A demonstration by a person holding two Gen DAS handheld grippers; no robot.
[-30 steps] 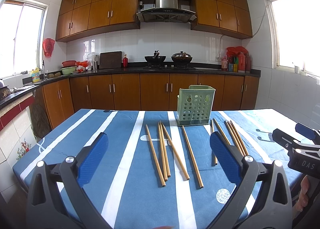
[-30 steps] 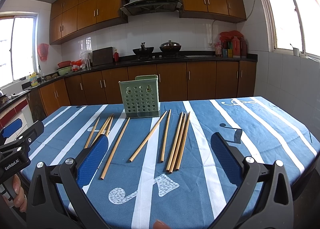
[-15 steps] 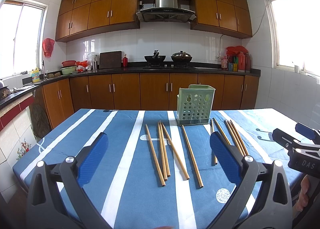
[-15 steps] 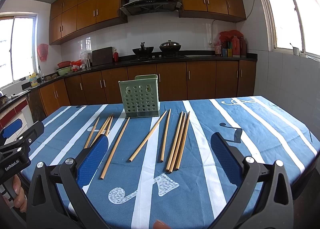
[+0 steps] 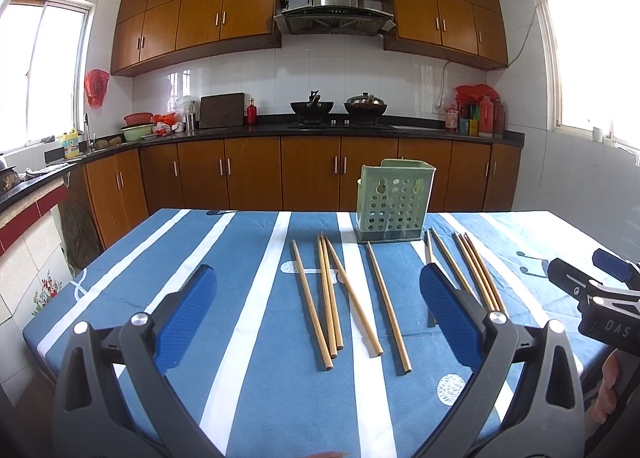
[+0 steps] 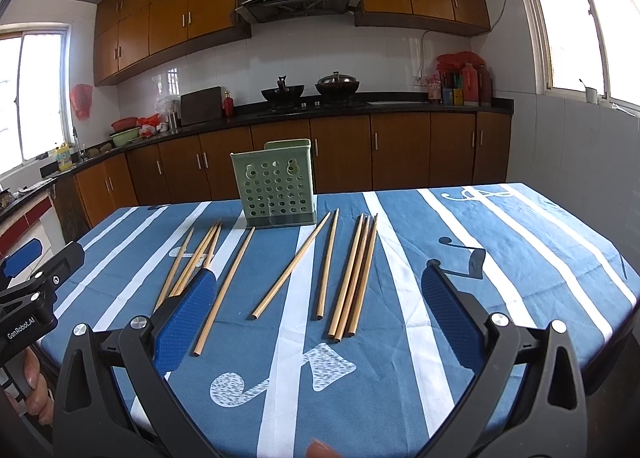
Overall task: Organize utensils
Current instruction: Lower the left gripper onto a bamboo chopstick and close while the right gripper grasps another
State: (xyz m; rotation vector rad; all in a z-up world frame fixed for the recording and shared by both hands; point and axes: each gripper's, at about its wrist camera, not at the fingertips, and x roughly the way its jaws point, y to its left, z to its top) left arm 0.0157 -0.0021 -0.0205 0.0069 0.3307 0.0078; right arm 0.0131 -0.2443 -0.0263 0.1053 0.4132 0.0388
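Observation:
Several wooden chopsticks (image 5: 328,294) (image 6: 352,274) lie loose on a blue tablecloth with white stripes (image 5: 240,338) (image 6: 440,258). Behind them stands an upright green perforated utensil holder (image 5: 394,202) (image 6: 276,186), with nothing seen inside. My left gripper (image 5: 318,312) hovers open above the near table edge, nothing between its blue pads. My right gripper (image 6: 320,312) is open too, low over the cloth in front of the chopsticks. The right gripper also shows in the left wrist view (image 5: 600,298), and the left gripper in the right wrist view (image 6: 32,290), each held by a hand.
The table's near and side edges (image 6: 600,322) drop off to the floor. Behind the table runs a kitchen counter (image 5: 320,130) with woks, bottles and bowls, wooden cabinets above and below, and windows on both sides.

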